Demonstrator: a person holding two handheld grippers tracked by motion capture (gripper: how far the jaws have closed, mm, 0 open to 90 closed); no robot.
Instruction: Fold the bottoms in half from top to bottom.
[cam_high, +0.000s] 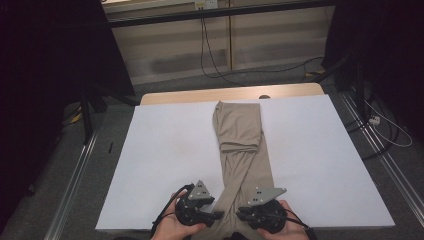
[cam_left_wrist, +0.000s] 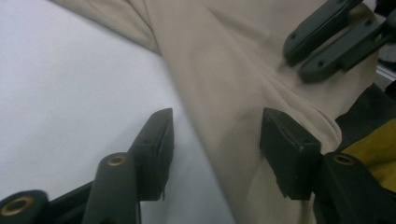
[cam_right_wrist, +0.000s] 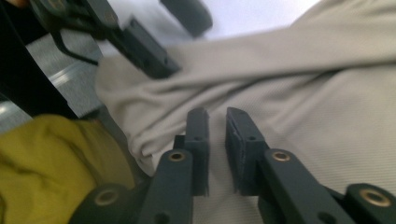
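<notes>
White tabletop (cam_high: 165, 150) carries our beige trousers (cam_high: 240, 130), hem cut off; left gripper (cam_left_wrist: 215, 140) fingers apart astride cloth, right gripper (cam_right_wrist: 217, 140) fingers nearly together.

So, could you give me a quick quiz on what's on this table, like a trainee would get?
1. True or false: the beige cloth lies on a white table.
2. Whose jaws stand wider apart: A, the left gripper, or B, the right gripper?
3. Fill in: the cloth's far end is ____ back over itself.

Key: 1 true. 2 A. 3 folded.
</notes>
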